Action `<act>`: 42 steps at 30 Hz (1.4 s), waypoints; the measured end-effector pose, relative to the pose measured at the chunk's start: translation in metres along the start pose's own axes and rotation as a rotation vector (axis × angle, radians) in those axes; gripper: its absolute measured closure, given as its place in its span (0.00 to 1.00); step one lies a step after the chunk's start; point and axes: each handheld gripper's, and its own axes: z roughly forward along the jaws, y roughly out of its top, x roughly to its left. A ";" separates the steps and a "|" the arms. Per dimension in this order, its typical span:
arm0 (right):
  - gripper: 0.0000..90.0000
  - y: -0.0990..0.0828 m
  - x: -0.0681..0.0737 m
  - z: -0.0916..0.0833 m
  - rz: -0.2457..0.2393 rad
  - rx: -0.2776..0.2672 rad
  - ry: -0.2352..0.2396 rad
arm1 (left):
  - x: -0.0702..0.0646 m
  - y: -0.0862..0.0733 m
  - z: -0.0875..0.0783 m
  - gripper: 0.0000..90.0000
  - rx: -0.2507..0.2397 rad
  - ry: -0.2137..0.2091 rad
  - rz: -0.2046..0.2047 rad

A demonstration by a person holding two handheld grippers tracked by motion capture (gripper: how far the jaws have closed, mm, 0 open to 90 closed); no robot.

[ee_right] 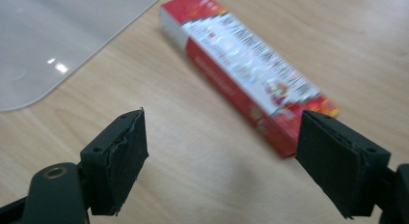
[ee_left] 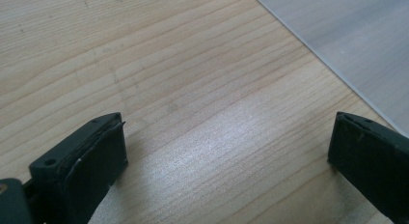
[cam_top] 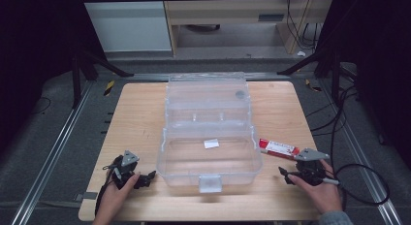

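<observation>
The wooden tabletop (cam_top: 145,108) carried a clear plastic case (cam_top: 208,137) at its middle, lid thrown back toward the far side. Just right of the case's near half lay your target, the red carton (cam_top: 278,148), its long axis running from far-left to near-right. Your right tongs (cam_top: 291,175) stood just near of its right end, jaws apart with nothing between them, and by far the closer. Your left tongs (cam_top: 140,179) waited left of the case, equally wide and empty.
</observation>
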 end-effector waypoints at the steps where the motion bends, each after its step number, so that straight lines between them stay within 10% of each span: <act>1: 0.21 0.007 -0.009 -0.001 -0.011 0.002 -0.006 | 0.000 0.000 0.000 0.00 0.000 0.000 0.000; 16: 0.14 0.041 -0.047 0.032 -0.085 0.108 0.091 | 0.000 0.000 0.000 0.00 0.000 0.000 0.000; 26: 0.15 0.036 -0.058 0.048 -0.053 0.148 0.150 | 0.000 0.000 0.000 0.00 0.000 0.000 0.000; 42: 0.43 0.027 -0.051 0.042 -0.091 0.175 0.143 | 0.000 0.000 0.000 0.00 0.000 0.000 -0.001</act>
